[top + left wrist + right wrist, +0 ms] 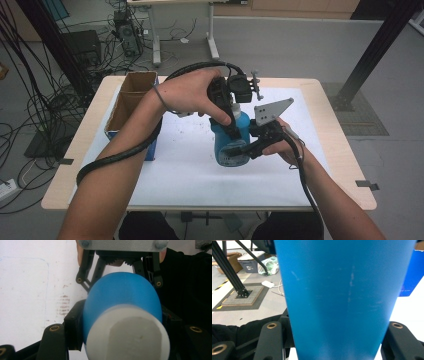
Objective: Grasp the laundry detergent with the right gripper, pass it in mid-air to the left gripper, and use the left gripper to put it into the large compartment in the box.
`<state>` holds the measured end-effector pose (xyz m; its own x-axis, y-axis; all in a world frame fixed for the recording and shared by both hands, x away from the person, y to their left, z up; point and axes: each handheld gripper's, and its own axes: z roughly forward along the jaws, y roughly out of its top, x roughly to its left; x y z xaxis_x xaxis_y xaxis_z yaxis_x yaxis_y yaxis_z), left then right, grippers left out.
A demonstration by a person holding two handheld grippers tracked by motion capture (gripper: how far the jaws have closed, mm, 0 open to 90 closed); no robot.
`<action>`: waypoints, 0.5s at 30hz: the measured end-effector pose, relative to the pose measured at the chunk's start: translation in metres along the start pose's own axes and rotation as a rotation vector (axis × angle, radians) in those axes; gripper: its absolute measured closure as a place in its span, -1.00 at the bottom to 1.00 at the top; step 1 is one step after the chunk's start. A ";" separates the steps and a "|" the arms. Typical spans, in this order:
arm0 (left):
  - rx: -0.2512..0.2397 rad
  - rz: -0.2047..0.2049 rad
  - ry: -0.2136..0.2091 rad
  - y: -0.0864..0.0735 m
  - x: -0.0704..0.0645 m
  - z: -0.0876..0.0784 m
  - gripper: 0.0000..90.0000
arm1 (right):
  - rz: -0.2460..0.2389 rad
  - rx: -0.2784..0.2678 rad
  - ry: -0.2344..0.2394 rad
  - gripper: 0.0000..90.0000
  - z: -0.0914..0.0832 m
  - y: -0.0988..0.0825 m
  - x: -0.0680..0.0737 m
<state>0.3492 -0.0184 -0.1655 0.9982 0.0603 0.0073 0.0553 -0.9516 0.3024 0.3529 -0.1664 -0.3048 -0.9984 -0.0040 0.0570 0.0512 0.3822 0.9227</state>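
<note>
Blue plastic bottle [231,140] with its white screw cap [128,336] stands over the white table sheet [190,170], clamped low on its body by my right gripper [246,148]. Higher up, my left gripper [227,112] is closed around the cap end. So both holds look set; unscrewing the cap seems not yet done. Farther left sits an open cardboard box [131,100].

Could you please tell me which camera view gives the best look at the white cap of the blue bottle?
The left gripper view: the white cap sits close up, facing the camera, atop the blue bottle. In the high view the left hand and its tool cover the cap. The right gripper view gives the bottle's blue side.
</note>
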 end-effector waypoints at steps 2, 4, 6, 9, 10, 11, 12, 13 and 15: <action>0.002 -0.001 -0.001 0.000 0.000 0.000 -0.17 | -0.001 -0.001 0.000 -0.03 0.000 0.000 0.000; 0.005 0.000 0.000 0.000 0.000 -0.001 -0.17 | -0.001 -0.001 0.001 -0.03 0.000 0.001 0.000; 0.007 0.006 0.003 0.000 0.000 -0.001 -0.17 | 0.000 -0.001 0.001 -0.03 0.000 0.001 0.000; 0.001 0.001 0.002 0.000 0.000 -0.002 -0.17 | -0.002 -0.006 -0.002 -0.03 0.000 0.001 0.000; 0.001 0.001 0.002 0.000 0.000 -0.002 -0.17 | -0.001 -0.008 -0.001 -0.03 0.000 0.001 0.000; 0.004 0.006 0.002 0.000 0.000 -0.002 -0.17 | -0.001 -0.008 -0.001 -0.03 0.000 0.001 0.000; 0.006 0.006 0.001 0.000 0.001 -0.002 -0.17 | 0.000 -0.009 0.000 -0.03 0.001 0.001 0.000; 0.007 0.005 0.001 -0.001 0.001 -0.002 -0.17 | -0.002 -0.007 0.000 -0.03 0.001 0.001 -0.001; 0.005 -0.001 0.000 -0.001 0.000 -0.002 -0.17 | -0.003 -0.006 0.002 -0.03 0.001 0.001 -0.001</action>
<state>0.3496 -0.0168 -0.1642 0.9981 0.0611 0.0073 0.0562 -0.9529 0.2980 0.3539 -0.1645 -0.3041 -0.9985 -0.0066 0.0548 0.0483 0.3766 0.9251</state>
